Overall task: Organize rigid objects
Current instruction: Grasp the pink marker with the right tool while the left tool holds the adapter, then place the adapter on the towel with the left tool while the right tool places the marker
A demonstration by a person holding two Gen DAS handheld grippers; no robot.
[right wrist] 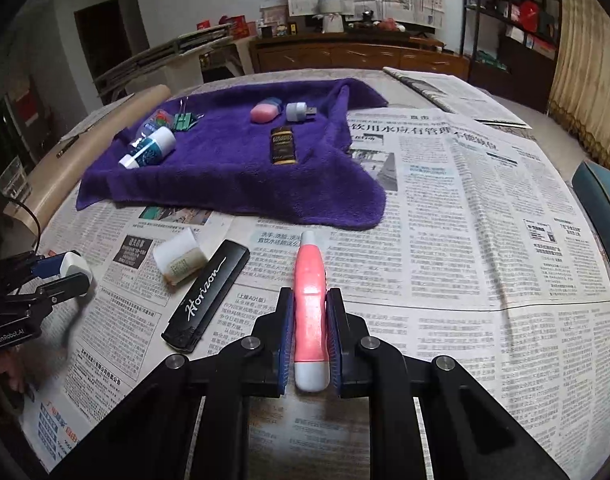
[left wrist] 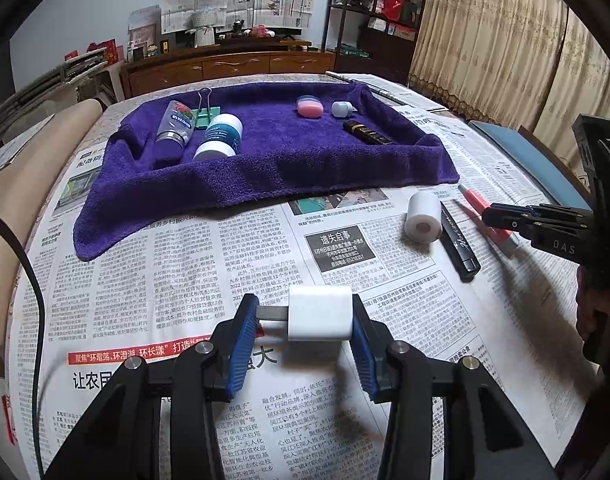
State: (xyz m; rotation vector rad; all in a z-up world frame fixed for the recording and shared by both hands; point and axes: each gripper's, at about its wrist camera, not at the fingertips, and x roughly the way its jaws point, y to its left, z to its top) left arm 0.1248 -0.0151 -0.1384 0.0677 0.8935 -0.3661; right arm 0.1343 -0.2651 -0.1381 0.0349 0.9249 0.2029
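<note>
Left tongs (left wrist: 305, 320) are clamped on a white plug adapter (left wrist: 320, 314); its metal prongs point toward the left pad, and the white body presses against the right pad. Right tongs (right wrist: 311, 312) are closed on a pink-and-white pen-shaped tool (right wrist: 310, 312), which lies lengthwise between the blue pads with its white end toward the camera and its tip pointing toward the towel.

Newspaper sheets (left wrist: 185, 280) cover the tabletop. A purple towel (left wrist: 265, 160) is spread over the far part of the sheets, its edges raised in folds. Items resting on the towel:
- a clear tube with a red-and-green label (left wrist: 175, 124), at the left;
- a green binder clip (left wrist: 205, 114), just behind that tube;
- a teal-and-white bottle (left wrist: 221, 136), lying on its side beside the tube;
- a pink case (left wrist: 310, 107), toward the far right;
- a small white USB plug (right wrist: 299, 111), just beside the pink case;
- a dark brown box with gold print (right wrist: 283, 145), nearer than those two.

Items on the newspaper, off the towel:
- a white roll (left wrist: 423, 218), lying on its side;
- a black case marked "Horizon" (right wrist: 207, 294), just beside the roll.

Both held items are near the tabletop, on the near side of the towel.
</note>
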